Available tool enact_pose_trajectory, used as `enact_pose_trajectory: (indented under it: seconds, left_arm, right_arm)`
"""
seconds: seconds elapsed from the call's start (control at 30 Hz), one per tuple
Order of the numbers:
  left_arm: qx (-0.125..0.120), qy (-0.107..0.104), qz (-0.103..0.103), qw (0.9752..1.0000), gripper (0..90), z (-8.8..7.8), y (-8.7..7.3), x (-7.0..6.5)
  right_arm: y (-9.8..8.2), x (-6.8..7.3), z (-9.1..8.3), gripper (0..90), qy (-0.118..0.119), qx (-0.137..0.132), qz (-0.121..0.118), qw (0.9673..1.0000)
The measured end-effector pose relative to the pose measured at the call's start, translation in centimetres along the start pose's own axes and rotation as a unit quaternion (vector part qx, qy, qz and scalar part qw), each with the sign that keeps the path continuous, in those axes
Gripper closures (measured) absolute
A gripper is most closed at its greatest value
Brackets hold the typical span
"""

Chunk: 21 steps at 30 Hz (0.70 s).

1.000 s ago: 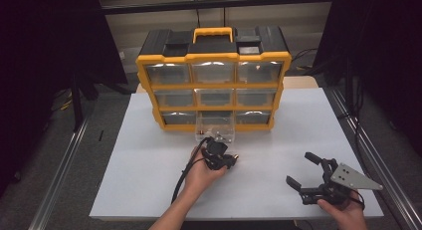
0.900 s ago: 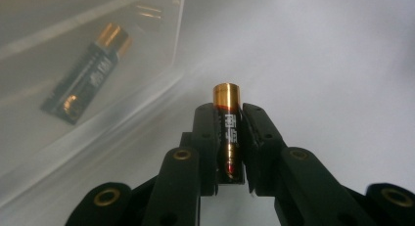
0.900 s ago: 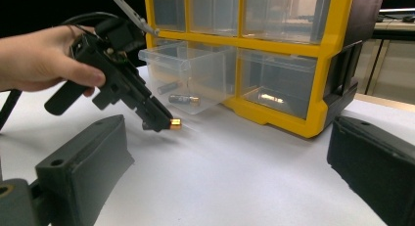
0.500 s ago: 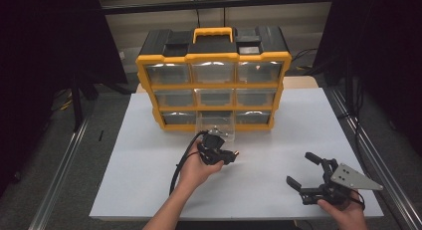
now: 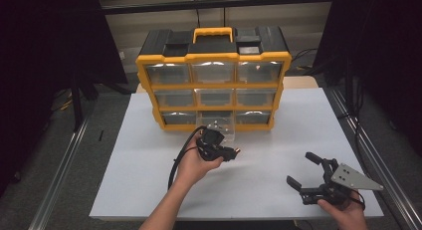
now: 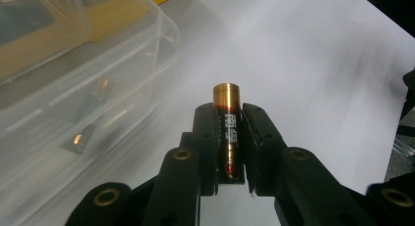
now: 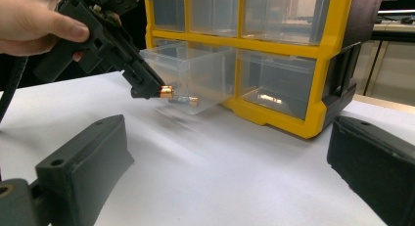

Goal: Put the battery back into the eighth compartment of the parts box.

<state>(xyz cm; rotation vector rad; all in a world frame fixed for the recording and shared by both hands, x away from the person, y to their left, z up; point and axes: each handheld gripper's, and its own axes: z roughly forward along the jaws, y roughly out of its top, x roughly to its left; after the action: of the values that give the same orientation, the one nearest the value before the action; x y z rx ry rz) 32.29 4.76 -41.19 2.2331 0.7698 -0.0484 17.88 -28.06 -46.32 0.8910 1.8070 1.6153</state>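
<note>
I have the left tongs (image 6: pixel 229 138) clamped tight on a battery (image 6: pixel 228 123), gripped along its body with the gold cap poking out past the tips. In the high view the left tongs (image 5: pixel 230 153) hang above the white tabletop (image 5: pixel 278 140), just in front of the clear drawer (image 5: pixel 216 125) pulled out of the bottom middle slot of the yellow organizer (image 5: pixel 214 80). From the right gripper view the battery (image 7: pixel 165 92) is in the air beside the drawer's front wall, not in it and not on the tabletop.

The right tongs (image 5: pixel 309 173) rest low at the near right corner of the tabletop, well apart from the drawer, spread wide with nothing between them.

As I judge it, the pick is done: the drawer is open and one battery is securely lifted clear of it. At least two more batteries (image 6: pixel 88 118) lie in the drawer, so if I am emptying it, most of the job remains. What is left for this one is to carry it away and set it down; then the drawer has to be pushed shut.
</note>
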Motion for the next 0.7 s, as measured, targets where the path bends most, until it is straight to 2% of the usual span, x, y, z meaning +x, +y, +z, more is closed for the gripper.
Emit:
enact_pose_trajectory:
  seconds: [0.13, 0.17, 0.23, 0.3, 0.37, 0.7]
  left_arm:
    - [0.008, -0.002, 0.002, 1.0, 77.4, -0.7, 0.6, 0.0]
    - [0.004, -0.003, -0.003, 1.0, 77.4, -0.9, 0.7, -0.1]
    - [0.007, -0.004, 0.002, 1.0, 77.4, -1.2, 1.0, 0.1]
    - [0.004, -0.008, -0.005, 0.9999, 77.4, -1.4, 1.2, 0.1]
    - [0.014, -0.007, 0.0, 0.9999, 77.4, -1.8, 1.5, 0.2]
    - [0.02, -0.002, 0.012, 0.9997, 77.4, -3.1, 2.7, 0.1]
  right_arm:
    - [0.0, 0.0, 0.0, 1.3, 0.0, 0.001, 0.001, 1.0]
    - [0.0, 0.0, 0.0, 1.3, 0.0, 0.001, 0.002, 1.0]
    - [0.0, 0.0, 0.0, 1.3, 0.0, 0.0, 0.001, 1.0]
    - [0.0, 0.0, 0.0, 1.4, -0.001, -0.001, 0.001, 1.0]
    - [0.0, 0.0, 0.0, 1.4, 0.0, -0.001, 0.001, 1.0]
    - [0.0, -0.1, 0.0, 1.3, 0.001, 0.0, 0.002, 1.0]
